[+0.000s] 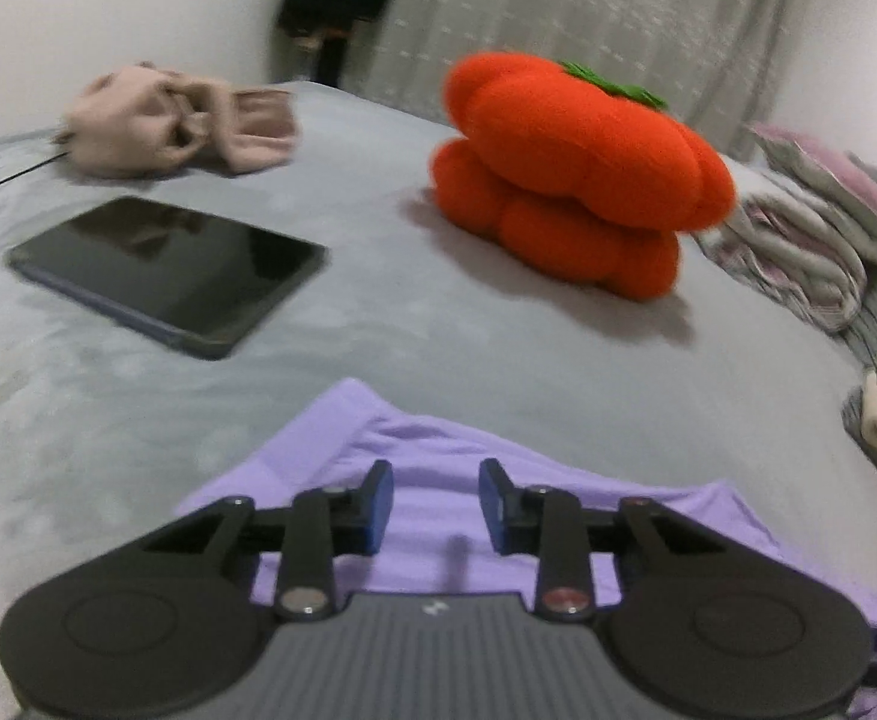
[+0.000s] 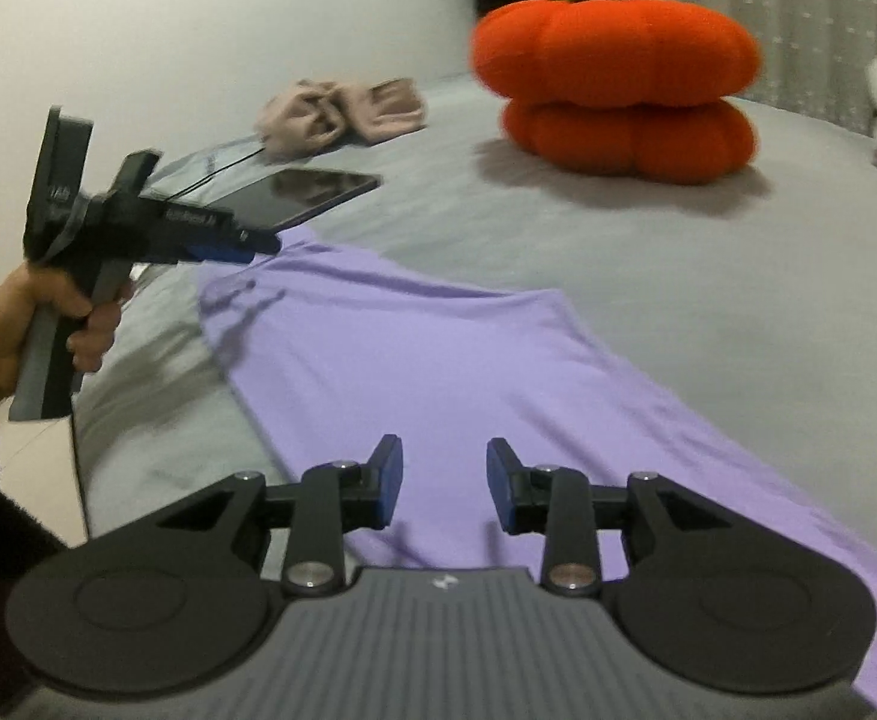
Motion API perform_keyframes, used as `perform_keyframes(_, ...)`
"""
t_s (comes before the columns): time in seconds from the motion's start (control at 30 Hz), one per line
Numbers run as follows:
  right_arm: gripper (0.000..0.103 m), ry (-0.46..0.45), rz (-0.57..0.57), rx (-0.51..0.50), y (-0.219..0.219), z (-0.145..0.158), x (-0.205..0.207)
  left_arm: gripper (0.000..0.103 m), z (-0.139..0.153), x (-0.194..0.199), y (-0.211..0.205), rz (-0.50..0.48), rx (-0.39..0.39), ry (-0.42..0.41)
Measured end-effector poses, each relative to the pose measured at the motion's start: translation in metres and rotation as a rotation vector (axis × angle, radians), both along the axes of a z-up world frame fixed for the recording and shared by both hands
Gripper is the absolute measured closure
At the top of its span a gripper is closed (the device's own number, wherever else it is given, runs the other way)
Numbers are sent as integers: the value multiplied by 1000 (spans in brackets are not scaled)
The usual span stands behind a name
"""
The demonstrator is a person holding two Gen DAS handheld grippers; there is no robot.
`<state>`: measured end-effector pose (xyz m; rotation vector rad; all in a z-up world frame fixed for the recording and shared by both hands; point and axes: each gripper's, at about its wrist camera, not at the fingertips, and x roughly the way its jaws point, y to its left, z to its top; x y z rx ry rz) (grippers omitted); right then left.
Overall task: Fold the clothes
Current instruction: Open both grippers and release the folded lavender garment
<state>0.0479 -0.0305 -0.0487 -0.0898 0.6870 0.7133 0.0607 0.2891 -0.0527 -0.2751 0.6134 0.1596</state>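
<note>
A smooth lilac knit garment point(image 2: 414, 360) lies spread flat on the grey bedsheet point(image 2: 708, 276), running in the right wrist view from about 10 o'clock down toward 5 o'clock. The right tongs point(image 2: 444, 489) hover over its near part with blue-padded fingers point(image 2: 389, 483) spread apart and nothing between them. The left tongs point(image 1: 436, 504) are likewise spread wide and empty, poised above one end of the same garment, which fills the 6 o'clock part of that view; in the right wrist view they appear side-on at 9 o'clock point(image 2: 258, 246), held by a hand point(image 2: 36, 324) on the grip, their tips over the far corner of the cloth (whether they touch it cannot be told). Beyond the garment, at about 1 o'clock, stands a plush orange pumpkin-shaped cushion with a green stalk point(image 1: 576, 174), well apart from the cloth. At 10 o'clock in the left wrist view lies a dark flat tablet with a glossy screen point(image 1: 168, 270), and farther back a crumpled beige cloth point(image 1: 180, 120). At 3 o'clock sits a stack of folded pale patterned fabrics point(image 1: 798, 252) on the bed's edge. A pale curtain point(image 1: 588, 6) hangs behind.
</note>
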Motion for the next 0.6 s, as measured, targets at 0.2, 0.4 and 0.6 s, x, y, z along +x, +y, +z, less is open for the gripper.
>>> perform_keyframes(0.2,68,3,-78,11,-25,-5,14,80,-15,31,-14,-41,78,45)
perform_keyframes(0.4,68,5,-151,-5,-51,-7,28,99,-17,41,-23,-4,169,58)
perform_keyframes(0.6,68,13,-188,-27,-83,-3,35,74,-2,36,-45,-66,152,29)
